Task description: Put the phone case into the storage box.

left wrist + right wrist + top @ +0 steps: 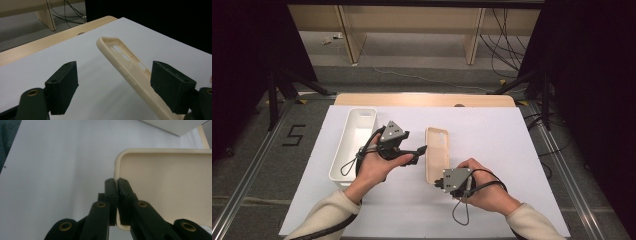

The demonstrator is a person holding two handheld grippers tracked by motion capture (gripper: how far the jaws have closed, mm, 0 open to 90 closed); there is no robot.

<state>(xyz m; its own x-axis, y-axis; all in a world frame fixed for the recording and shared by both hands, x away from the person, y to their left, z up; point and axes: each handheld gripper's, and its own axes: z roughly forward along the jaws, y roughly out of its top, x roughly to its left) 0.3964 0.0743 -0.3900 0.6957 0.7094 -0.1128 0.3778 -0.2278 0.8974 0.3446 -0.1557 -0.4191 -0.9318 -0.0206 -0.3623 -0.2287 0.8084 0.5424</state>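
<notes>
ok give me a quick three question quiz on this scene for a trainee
1. True or false: the right tongs are clamped on the edge of the phone case.
2. What stands left of the case? A) white bin B) mug C) book
3. Are the left tongs touching the case?

Key: 1 true. 2 A, the bin. 3 No: the pads stand apart, with the case's side running between them.
</notes>
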